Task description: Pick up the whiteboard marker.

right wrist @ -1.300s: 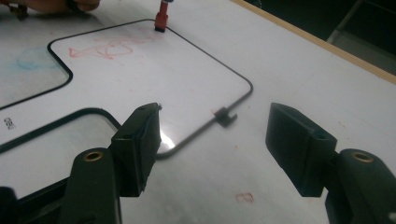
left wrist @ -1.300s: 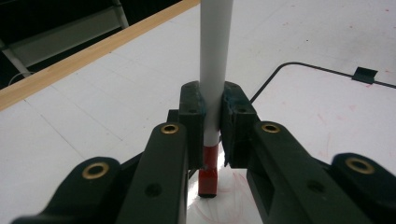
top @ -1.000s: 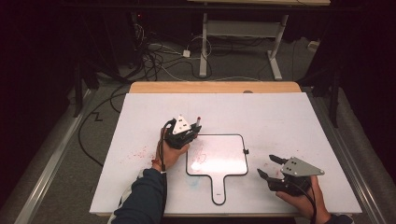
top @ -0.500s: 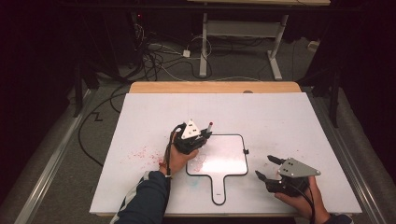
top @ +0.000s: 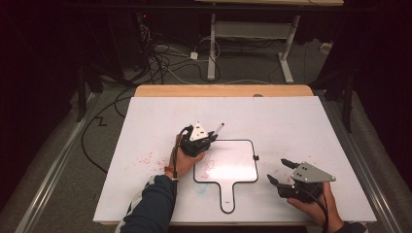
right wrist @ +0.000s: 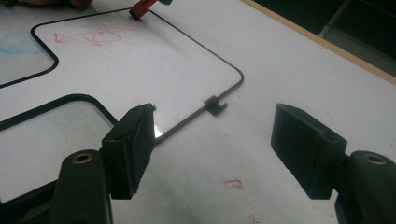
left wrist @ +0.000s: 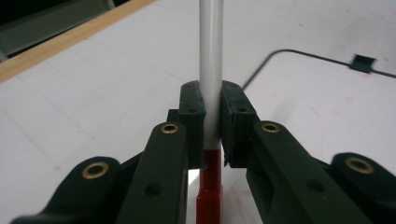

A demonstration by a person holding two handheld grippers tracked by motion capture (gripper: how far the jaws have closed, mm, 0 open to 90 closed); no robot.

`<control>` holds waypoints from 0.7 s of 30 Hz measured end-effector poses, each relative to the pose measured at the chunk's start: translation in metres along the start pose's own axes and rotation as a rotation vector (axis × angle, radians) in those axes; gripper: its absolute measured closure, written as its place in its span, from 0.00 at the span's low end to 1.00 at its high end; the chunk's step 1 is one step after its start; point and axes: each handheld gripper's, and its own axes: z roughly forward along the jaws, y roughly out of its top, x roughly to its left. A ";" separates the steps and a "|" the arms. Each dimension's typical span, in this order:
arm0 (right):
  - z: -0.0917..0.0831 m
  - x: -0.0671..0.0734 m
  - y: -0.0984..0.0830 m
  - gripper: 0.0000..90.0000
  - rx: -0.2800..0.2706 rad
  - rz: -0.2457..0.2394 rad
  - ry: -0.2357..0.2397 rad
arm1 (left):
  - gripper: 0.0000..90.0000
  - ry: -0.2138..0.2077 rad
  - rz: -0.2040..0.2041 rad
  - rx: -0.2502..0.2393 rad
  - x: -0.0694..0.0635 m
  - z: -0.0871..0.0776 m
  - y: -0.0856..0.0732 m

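The right gripper [top: 281,172] hovers low over the table [top: 311,121] at 4 o'clock, jaws wide and holding nothing. In the right gripper view the gap between its jaws frames bare table and the small black clip [right wrist: 215,105] on the board edge.

The paddle-shaped whiteboard [top: 233,165] lies flat at table centre, handle toward 6 o'clock. Red scribbles [right wrist: 93,36] mark the surface near its 9 o'clock side.

The left gripper [top: 209,141] sits at the board's 10 o'clock corner, jaws narrow and clamped on the marker [top: 217,129]. In the left gripper view the pads pinch the grey barrel [left wrist: 211,70] just above the red section [left wrist: 210,186].

Handling, judged: the marker is light, rigid and smooth, so it may slip or rotate under tip pressure. Hold mid-barrel, close to the red end, for control.

Orientation: the long axis is tilted, grey end rising toward 2 o'clock, red end down at the board. Whether the tip touches cannot be told.
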 end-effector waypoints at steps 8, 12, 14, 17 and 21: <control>-0.002 -0.001 0.001 0.35 -0.008 0.010 0.011 | 0.88 -0.077 -0.020 -0.101 -0.009 -0.024 0.016; 0.004 -0.002 0.010 0.42 -0.028 0.039 0.045 | 0.87 -0.117 -0.014 -0.134 -0.018 -0.034 0.021; 0.007 -0.001 0.017 0.51 -0.049 0.050 0.065 | 0.87 -0.145 -0.014 -0.148 -0.022 -0.038 0.021; 0.013 -0.003 0.028 0.59 -0.078 0.081 0.080 | 0.87 -0.187 -0.008 -0.156 -0.032 -0.044 0.021; 0.022 -0.001 0.050 0.78 -0.134 0.094 0.112 | 0.87 -0.205 0.019 -0.152 -0.040 -0.049 0.020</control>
